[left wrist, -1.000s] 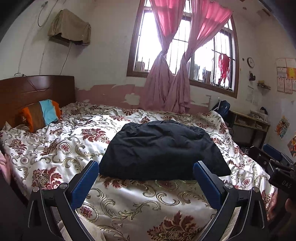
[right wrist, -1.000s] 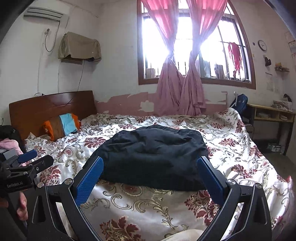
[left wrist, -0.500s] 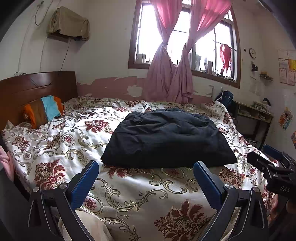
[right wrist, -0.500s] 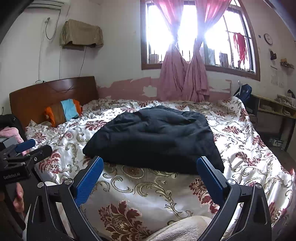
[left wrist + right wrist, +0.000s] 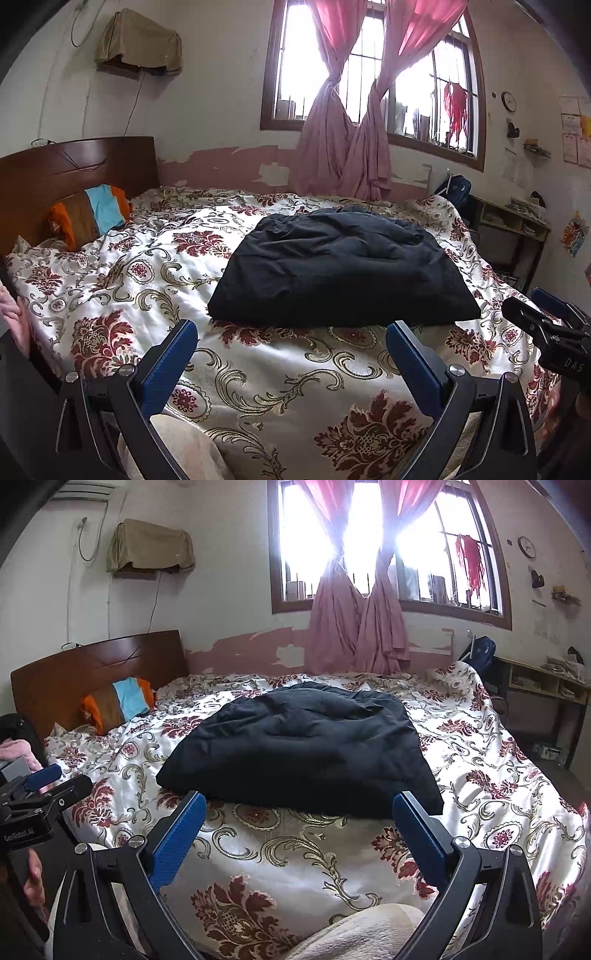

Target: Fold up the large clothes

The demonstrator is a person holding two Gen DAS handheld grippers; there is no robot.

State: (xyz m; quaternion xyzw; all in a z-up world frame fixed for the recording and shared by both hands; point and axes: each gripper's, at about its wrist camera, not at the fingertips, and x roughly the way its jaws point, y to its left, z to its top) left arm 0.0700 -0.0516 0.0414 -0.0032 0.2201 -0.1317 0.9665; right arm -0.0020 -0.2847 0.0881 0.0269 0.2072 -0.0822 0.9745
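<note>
A floral quilt [image 5: 258, 373] is covering the bed; a folded black garment [image 5: 340, 273] is lying at its middle, nearer the far side; the left gripper [image 5: 291, 347] and right gripper [image 5: 299, 818] are hovering just short of its near edge, fingers spread wide, gripping nothing.

bedroom with a flowered bedspread and a bright window

a floral bedspread [image 5: 110, 266] covers the bed, with a striped orange, brown and blue pillow [image 5: 90, 214] leaning on the dark wooden headboard [image 5: 74, 166]. pink curtains [image 5: 343, 147], knotted at the middle, hang in the barred window [image 5: 454, 554]. a tan cloth-covered unit [image 5: 149, 546] sits high on the wall, a round clock [image 5: 526, 547] further right, and a wooden desk [image 5: 546, 683] by the bed's far corner.
</note>
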